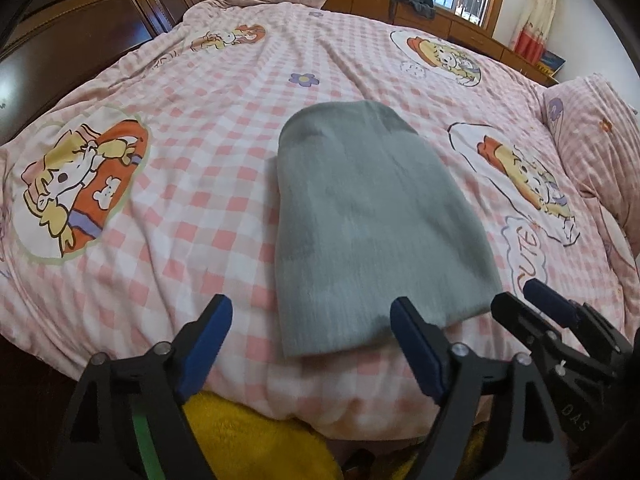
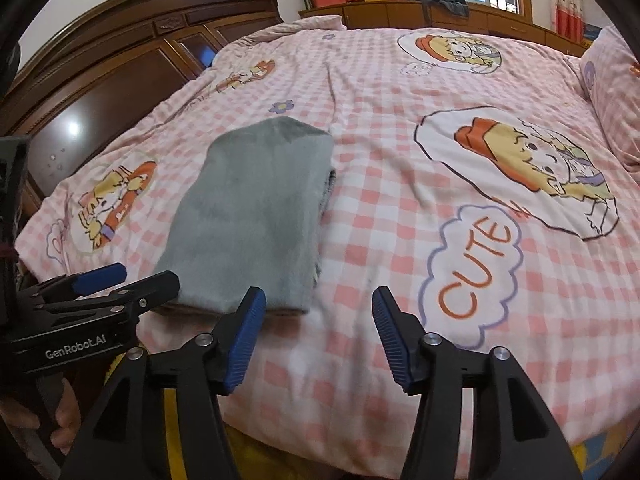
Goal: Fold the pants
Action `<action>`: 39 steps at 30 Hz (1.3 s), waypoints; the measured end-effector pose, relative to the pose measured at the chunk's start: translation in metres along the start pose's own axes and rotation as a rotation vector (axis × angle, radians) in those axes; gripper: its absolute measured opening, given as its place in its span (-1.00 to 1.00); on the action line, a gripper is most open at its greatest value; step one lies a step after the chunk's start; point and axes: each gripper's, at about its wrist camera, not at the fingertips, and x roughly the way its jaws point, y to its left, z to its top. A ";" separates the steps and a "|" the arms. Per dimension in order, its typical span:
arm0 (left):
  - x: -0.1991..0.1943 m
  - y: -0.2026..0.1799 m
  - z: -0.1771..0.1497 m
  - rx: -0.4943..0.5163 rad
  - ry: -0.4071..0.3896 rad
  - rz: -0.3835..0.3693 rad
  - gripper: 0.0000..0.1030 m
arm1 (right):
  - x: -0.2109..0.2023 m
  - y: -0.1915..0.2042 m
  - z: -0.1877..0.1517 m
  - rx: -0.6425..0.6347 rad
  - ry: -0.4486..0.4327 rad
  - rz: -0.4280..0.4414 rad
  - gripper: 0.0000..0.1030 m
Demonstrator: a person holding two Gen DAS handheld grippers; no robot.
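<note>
looking done or nearly so — the grey pants (image 1: 372,216) lie folded into one flat, neat stack on the pink checked bed cover (image 1: 192,160), near its front edge

the left gripper (image 1: 312,348) is spread wide with nothing in it, and the right gripper (image 2: 320,340) is let go too — both sit just off the near end of the stack

count: one pair of pants, two grippers, one pillow (image 1: 592,128)

pants: plain grey folded fabric pants (image 1: 372,216), ahead of jaws
cover: pink-white checked cartoon-print bed cover (image 1: 208,168), beneath jaws
pads: blue ribbed pads (image 2: 246,338)
</note>
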 end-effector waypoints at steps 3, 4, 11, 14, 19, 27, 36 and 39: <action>0.003 -0.003 -0.004 0.003 0.018 -0.002 0.64 | 0.002 -0.002 -0.003 0.008 0.016 -0.004 0.10; 0.004 -0.004 -0.006 0.004 0.022 -0.001 0.64 | 0.002 -0.003 -0.004 0.009 0.020 -0.002 0.10; 0.013 -0.004 -0.014 -0.009 0.058 0.003 0.67 | 0.007 -0.001 -0.007 0.003 0.035 -0.015 0.10; 0.014 -0.003 -0.015 -0.014 0.060 0.005 0.70 | 0.010 0.001 -0.009 0.000 0.044 -0.017 0.10; 0.016 -0.002 -0.015 -0.019 0.069 0.002 0.72 | 0.013 0.002 -0.010 0.001 0.052 -0.013 0.10; 0.019 0.000 -0.017 -0.031 0.081 -0.005 0.73 | 0.016 0.001 -0.011 0.013 0.062 -0.015 0.10; 0.020 0.000 -0.018 -0.033 0.079 -0.002 0.73 | 0.017 0.000 -0.012 0.024 0.069 -0.014 0.10; 0.021 -0.001 -0.018 -0.025 0.075 -0.005 0.73 | 0.017 0.000 -0.012 0.029 0.071 -0.013 0.10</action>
